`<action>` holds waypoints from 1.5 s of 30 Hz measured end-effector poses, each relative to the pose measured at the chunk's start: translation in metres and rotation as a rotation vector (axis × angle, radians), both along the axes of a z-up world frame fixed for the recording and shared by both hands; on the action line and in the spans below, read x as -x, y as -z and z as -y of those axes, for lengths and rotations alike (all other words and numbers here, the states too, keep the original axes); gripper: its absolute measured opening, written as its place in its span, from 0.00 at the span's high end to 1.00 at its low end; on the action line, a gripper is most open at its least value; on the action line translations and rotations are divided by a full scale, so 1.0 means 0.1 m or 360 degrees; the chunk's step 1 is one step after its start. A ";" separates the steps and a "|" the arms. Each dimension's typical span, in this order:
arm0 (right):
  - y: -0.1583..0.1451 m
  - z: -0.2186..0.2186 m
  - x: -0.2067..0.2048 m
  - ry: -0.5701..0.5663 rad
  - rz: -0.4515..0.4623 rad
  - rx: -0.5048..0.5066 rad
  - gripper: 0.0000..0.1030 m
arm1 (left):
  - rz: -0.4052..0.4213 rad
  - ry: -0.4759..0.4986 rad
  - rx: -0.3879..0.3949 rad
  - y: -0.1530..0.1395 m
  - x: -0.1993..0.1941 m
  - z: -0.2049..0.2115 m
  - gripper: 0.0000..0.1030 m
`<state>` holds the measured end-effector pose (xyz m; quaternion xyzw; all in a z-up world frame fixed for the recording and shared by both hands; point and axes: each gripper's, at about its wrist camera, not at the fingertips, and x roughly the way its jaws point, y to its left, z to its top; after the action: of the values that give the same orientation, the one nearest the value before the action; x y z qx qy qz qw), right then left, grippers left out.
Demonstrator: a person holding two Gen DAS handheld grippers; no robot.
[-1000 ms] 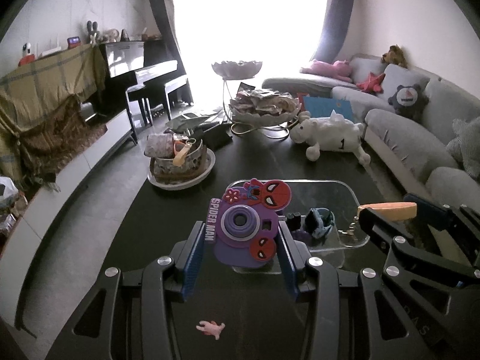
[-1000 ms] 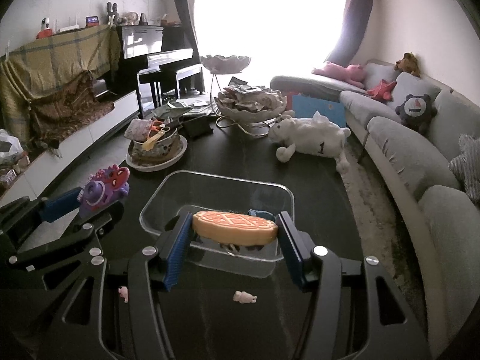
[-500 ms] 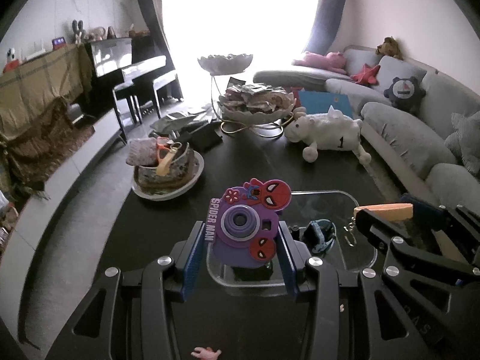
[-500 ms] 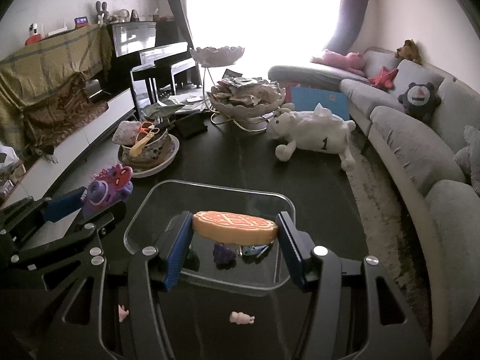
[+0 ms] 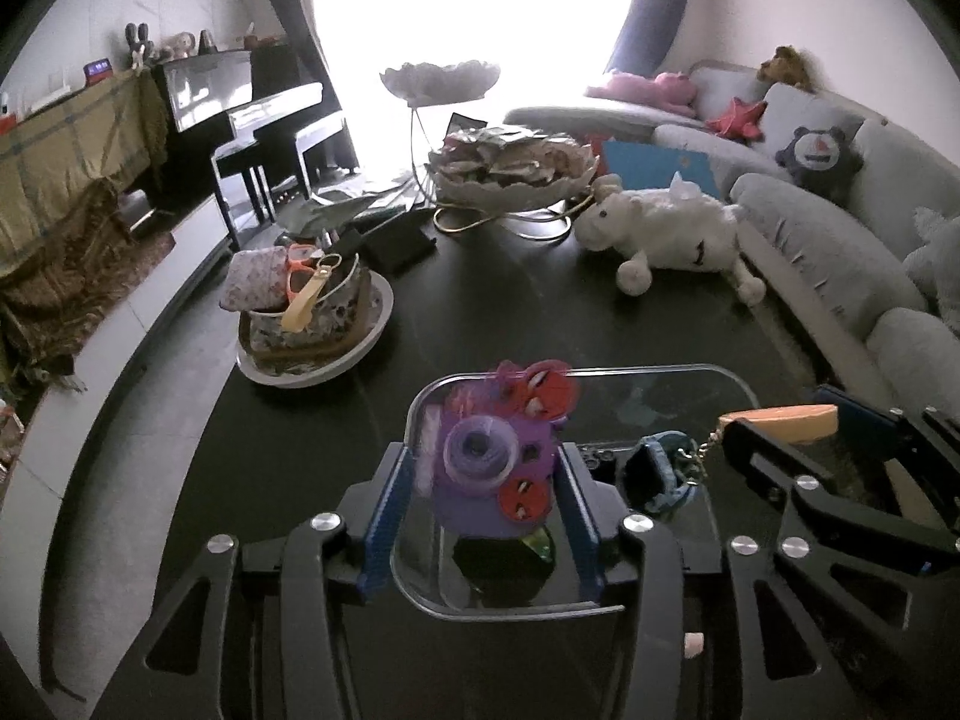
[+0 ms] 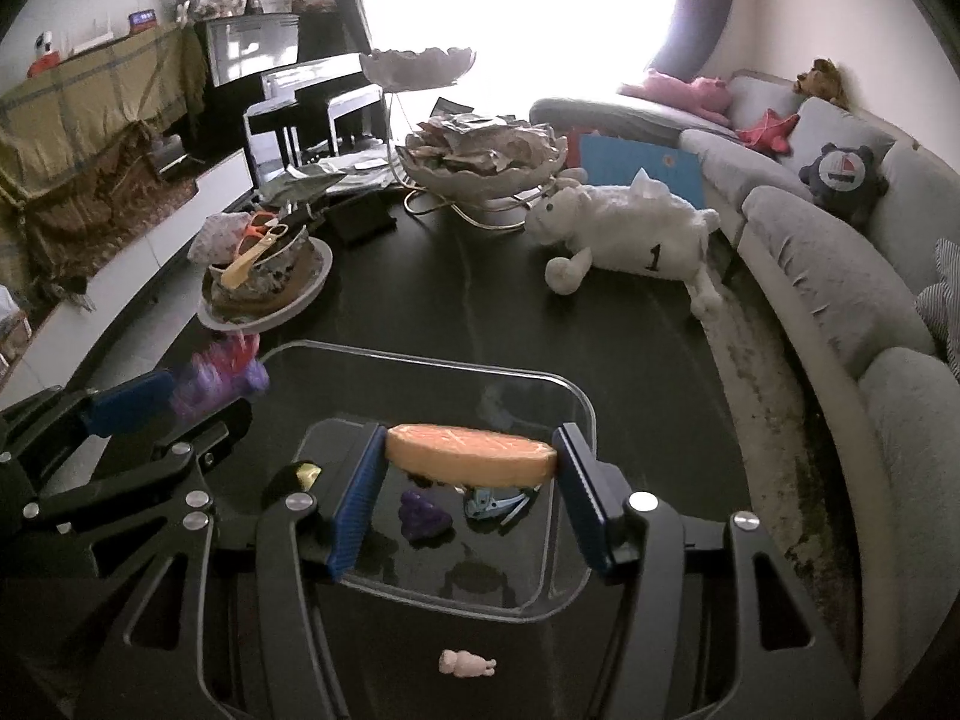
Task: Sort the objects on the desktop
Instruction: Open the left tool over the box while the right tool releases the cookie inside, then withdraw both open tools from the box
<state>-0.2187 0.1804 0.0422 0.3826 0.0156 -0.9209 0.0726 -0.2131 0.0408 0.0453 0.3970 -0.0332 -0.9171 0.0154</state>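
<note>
In the left wrist view the purple Spider-Man toy camera [image 5: 489,459] is motion-blurred, its lettering unreadable; it sits between the blue pads of the left gripper [image 5: 480,507], and whether the pads press its sides cannot be told. It hangs over the near-left end of the clear plastic tray [image 5: 690,373] on the black table [image 5: 480,312]. Beneath it a dark object with a green edge [image 5: 510,555] is mostly hidden. A blue keychain [image 5: 660,474] lies in the tray just beside the right pad. At the right edge the right gripper is cut off, showing only one end of the orange slab [image 5: 780,418]. In the right wrist view the right gripper [image 6: 471,498] is clamped on that orange slab [image 6: 468,456], held level above the tray [image 6: 576,396]. Under it lie a purple grape-shaped piece [image 6: 423,516] and a blue item [image 6: 498,501], partly covered by the slab. A small pink figure [image 6: 467,664] lies on the table outside the tray's near rim. The toy camera appears at left only as a purple smear.
</note>
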 end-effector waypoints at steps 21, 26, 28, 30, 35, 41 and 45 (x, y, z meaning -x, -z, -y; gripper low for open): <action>-0.19 0.01 -0.54 -0.0084 -0.0053 0.0085 0.43 | -0.0002 -0.0016 -0.0048 -0.20 -0.52 0.21 0.20; -0.24 0.03 -0.79 -0.0096 -0.0088 0.0080 0.43 | -0.0015 -0.0019 -0.0034 -0.26 -0.77 0.22 0.20; -0.26 0.03 -0.87 -0.0098 -0.0105 0.0085 0.43 | -0.0016 -0.0020 -0.0038 -0.28 -0.86 0.23 0.20; -0.28 0.03 -0.95 -0.0108 -0.0115 0.0090 0.43 | -0.0023 -0.0020 -0.0043 -0.30 -0.95 0.24 0.20; -0.26 0.06 -1.12 -0.0136 -0.0123 0.0109 0.41 | -0.0015 -0.0035 -0.0050 -0.28 -1.13 0.30 0.20; -0.11 0.11 -1.29 -0.0153 -0.0099 0.0136 0.39 | 0.0040 -0.0070 -0.0045 -0.14 -1.31 0.36 0.20; 0.05 0.13 -1.38 -0.0161 -0.0062 0.0156 0.39 | 0.0076 -0.0096 -0.0049 0.02 -1.42 0.40 0.20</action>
<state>-0.0811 0.1674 0.0376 0.3593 -0.0087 -0.9230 0.1375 -0.0707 0.0011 0.0434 0.4199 -0.0076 -0.9068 0.0361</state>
